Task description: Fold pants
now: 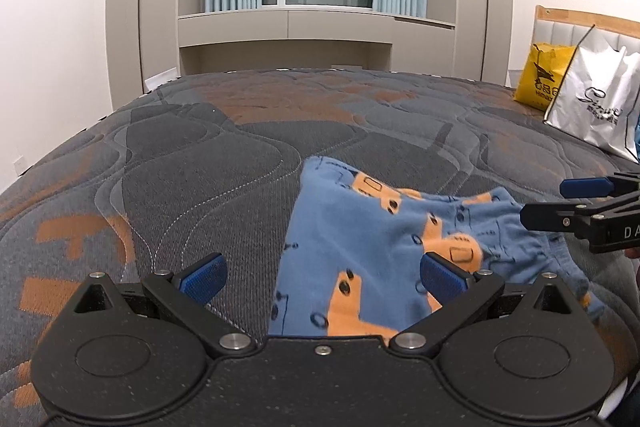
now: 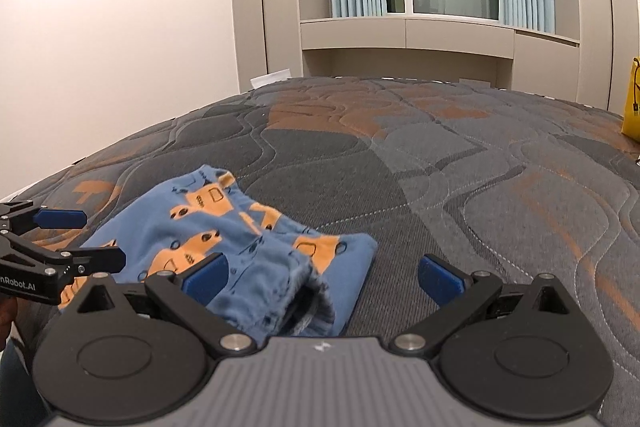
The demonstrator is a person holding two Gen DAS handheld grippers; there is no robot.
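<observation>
Near the bed's [image 1: 200, 163] front edge lie the pants [image 1: 360, 239], bunched in a loose fold. Both my left gripper [image 1: 322, 277] and right gripper [image 2: 322, 277] gape wide, holding nothing. Grabbing one layer could undo that fold.

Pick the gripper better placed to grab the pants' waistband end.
Right gripper, probably: the open waistband of the pants lies just ahead between its open jaws. The left gripper, also open, faces the opposite side.
</observation>
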